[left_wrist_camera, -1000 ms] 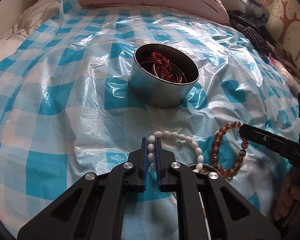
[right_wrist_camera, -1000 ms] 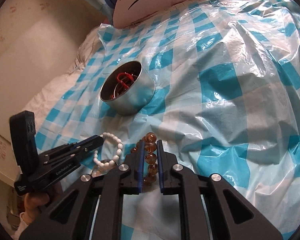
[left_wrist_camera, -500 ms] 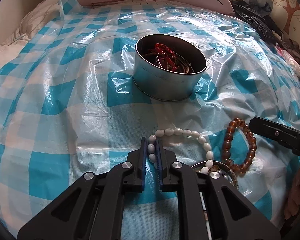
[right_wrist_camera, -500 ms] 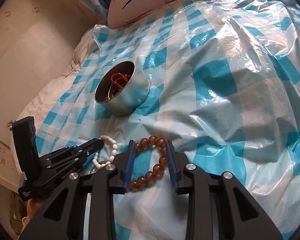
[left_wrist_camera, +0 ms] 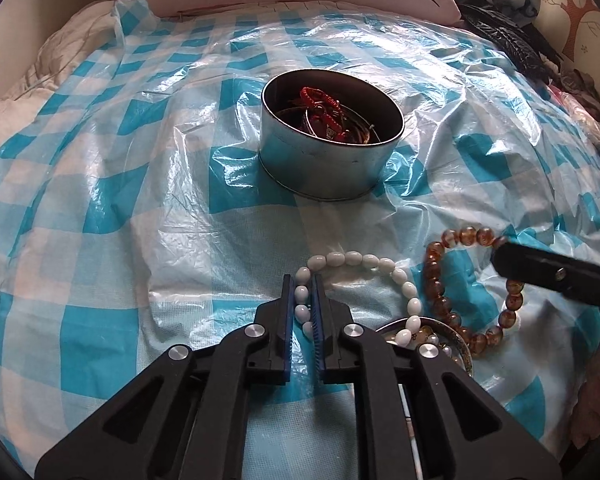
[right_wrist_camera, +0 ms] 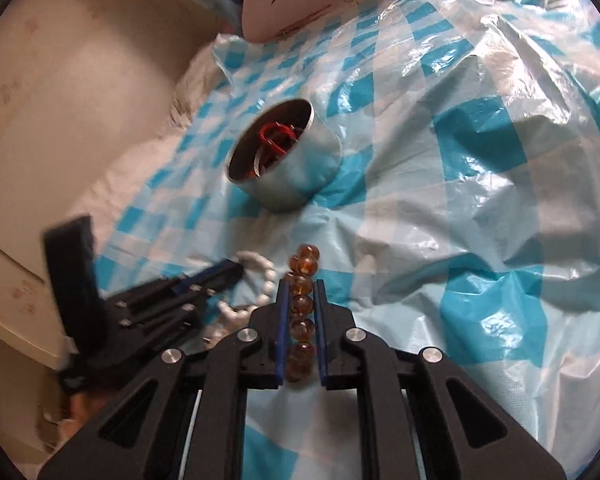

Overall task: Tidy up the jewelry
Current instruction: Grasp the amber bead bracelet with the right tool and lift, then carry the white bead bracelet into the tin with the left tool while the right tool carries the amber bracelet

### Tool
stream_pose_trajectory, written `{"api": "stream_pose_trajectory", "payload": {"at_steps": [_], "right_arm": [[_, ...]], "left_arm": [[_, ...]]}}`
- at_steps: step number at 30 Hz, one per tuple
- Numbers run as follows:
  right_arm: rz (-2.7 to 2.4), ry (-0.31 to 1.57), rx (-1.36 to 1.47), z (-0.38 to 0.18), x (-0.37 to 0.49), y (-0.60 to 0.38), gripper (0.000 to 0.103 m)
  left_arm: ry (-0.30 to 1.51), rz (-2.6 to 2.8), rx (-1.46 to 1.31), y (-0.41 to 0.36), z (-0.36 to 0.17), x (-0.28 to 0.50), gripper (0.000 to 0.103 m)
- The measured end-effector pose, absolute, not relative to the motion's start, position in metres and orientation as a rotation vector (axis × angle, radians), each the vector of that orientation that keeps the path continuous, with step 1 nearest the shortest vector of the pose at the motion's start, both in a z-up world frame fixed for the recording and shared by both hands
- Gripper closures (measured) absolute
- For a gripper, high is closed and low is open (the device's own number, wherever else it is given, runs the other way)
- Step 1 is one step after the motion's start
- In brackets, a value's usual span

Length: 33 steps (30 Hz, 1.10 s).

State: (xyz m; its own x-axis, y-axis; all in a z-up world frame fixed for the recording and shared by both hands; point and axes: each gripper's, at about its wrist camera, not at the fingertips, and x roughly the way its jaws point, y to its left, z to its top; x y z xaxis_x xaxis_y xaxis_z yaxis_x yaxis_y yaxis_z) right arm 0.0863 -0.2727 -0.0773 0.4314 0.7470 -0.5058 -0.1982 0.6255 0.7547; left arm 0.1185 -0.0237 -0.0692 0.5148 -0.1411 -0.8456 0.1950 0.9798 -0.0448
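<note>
Two bead bracelets are now gripped, one in each tool. Half a second ago the right gripper (right_wrist_camera: 299, 312) stood spread around the amber bracelet (left_wrist_camera: 440, 280); now its fingers are clamped on that strand, beads lined up between the pads. The left gripper (left_wrist_camera: 301, 308) remains pinched on the white bracelet (left_wrist_camera: 364, 261), as before. Both loops look lifted slightly above the blue checked plastic sheet (left_wrist_camera: 140, 184), hanging over a small dish (left_wrist_camera: 462, 346) at the near edge. A round metal tin (left_wrist_camera: 332, 172), already holding red cord bracelets (left_wrist_camera: 320, 98), sits well ahead. With both pieces secured, carrying them to the tin seems the likely next step.
</note>
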Motion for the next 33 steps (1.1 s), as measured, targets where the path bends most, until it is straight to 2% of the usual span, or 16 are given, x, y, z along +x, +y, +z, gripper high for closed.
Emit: {"api": "stream_pose_trajectory", "payload": {"at_steps": [5, 18, 27, 33], "right_arm": [[0.752, 0.858, 0.833, -0.070, 0.082, -0.285, 0.090], [0.774, 0.832, 0.837, -0.062, 0.084, -0.281, 0.090], [0.775, 0.811, 0.838, -0.059, 0.084, -0.282, 0.090], [0.781, 0.807, 0.828, -0.057, 0.084, -0.280, 0.090]], "left_arm": [[0.986, -0.209, 0.052, -0.024, -0.065, 0.116, 0.096], [0.848, -0.212, 0.084, -0.030, -0.039, 0.103, 0.097], [0.793, -0.288, -0.106, -0.008, -0.022, 0.101, 0.098], [0.773, -0.295, -0.133, -0.006, -0.019, 0.100, 0.098]]}}
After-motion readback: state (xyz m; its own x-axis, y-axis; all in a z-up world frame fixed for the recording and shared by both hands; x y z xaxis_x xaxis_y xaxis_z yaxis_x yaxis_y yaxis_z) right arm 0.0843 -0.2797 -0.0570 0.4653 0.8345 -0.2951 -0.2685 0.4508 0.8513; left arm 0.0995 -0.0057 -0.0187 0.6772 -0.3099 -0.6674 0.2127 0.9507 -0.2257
